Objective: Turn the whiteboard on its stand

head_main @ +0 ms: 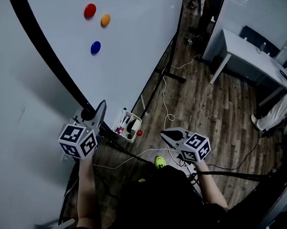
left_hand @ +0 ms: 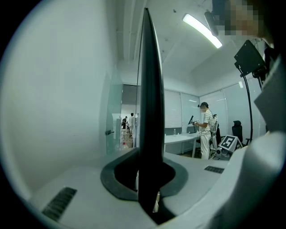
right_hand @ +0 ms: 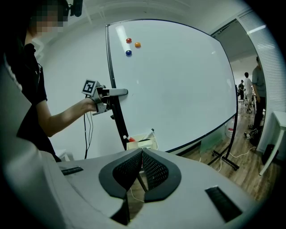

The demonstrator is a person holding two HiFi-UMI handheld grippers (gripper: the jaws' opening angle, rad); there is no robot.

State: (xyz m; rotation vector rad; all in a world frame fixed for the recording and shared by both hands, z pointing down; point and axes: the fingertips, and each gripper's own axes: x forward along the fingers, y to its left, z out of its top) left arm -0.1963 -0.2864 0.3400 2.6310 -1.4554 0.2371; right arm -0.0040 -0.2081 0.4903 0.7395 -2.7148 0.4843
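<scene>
Wood-plank floor [head_main: 212,114], white cable [head_main: 164,91] (looped), stand foot [head_main: 174,77]

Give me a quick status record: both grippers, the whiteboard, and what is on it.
left gripper: jaws clamped on the whiteboard's black side frame
right gripper: jaws together, nothing between them, held off the board
whiteboard: on its stand, white face toward the right gripper
magnets: red, orange, blue, on the face near the gripped edge
white basket: low on the board by the gripped frame, holding markers
floor: cables under the stand
</scene>
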